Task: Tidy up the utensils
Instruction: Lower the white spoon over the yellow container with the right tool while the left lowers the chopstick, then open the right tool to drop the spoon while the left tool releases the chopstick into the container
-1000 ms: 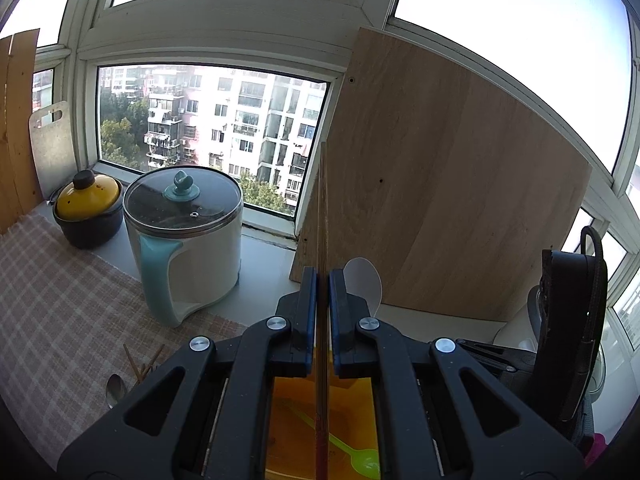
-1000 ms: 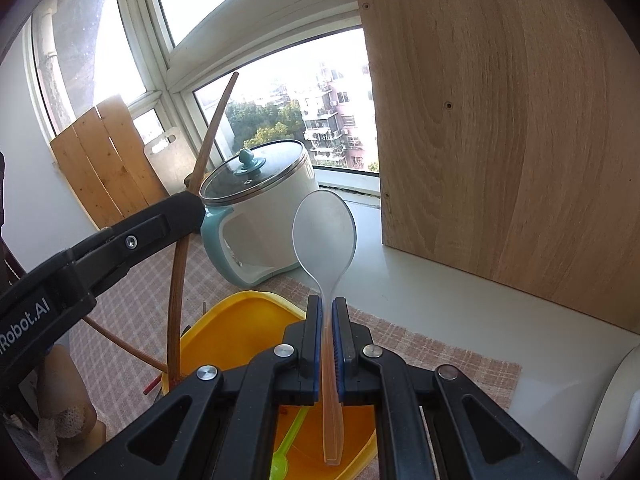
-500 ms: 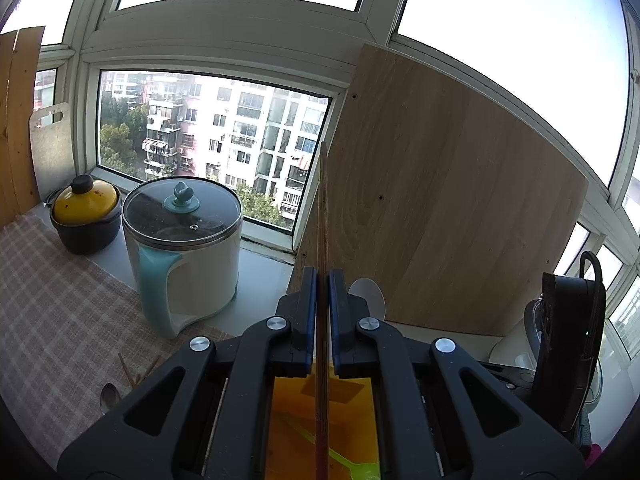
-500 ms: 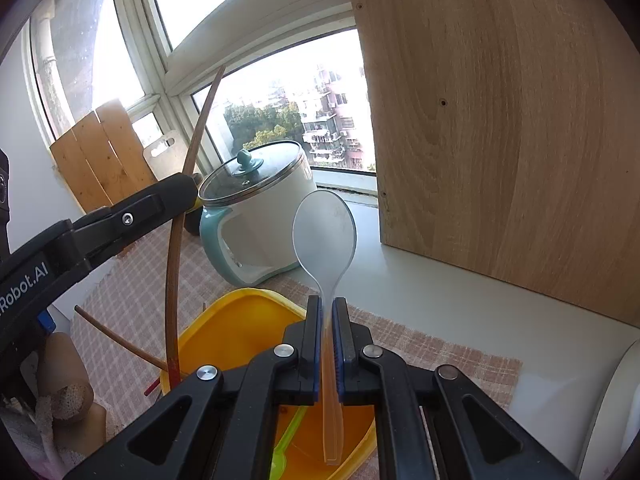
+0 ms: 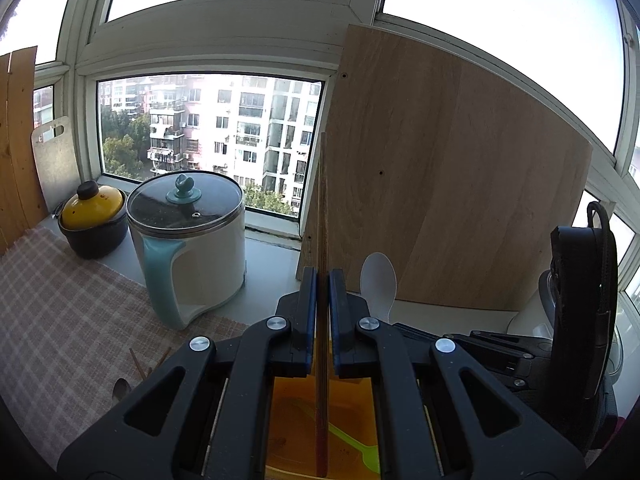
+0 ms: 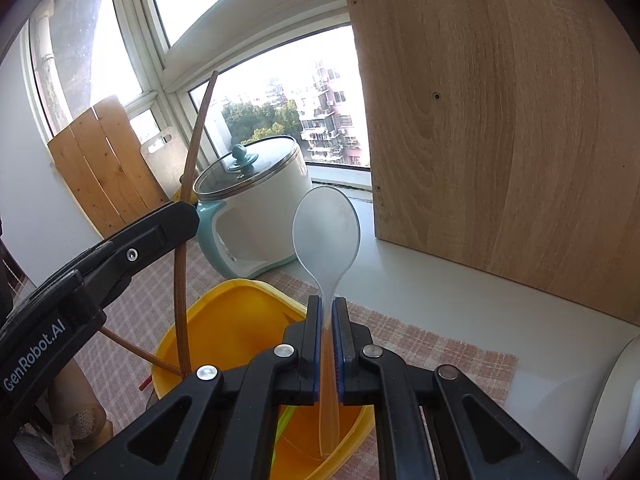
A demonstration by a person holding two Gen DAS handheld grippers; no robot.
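Only right wrist view shows chopstick (image 6: 185, 280) reaching yellow bowl (image 6: 224, 320).

A white windowsill counter (image 6: 448, 292) carries a pink checked cloth (image 5: 60, 300) over its near part. On the cloth lie a yellow tub (image 6: 224, 320), a few loose chopsticks (image 5: 138, 360) and a spoon (image 5: 120, 390). The white-and-teal electric pot (image 5: 196, 248) stands at the cloth's far edge, with a yellow-lidded black pot (image 5: 94, 220) beside it and a large wooden board (image 5: 460, 184) upright on the bare counter.
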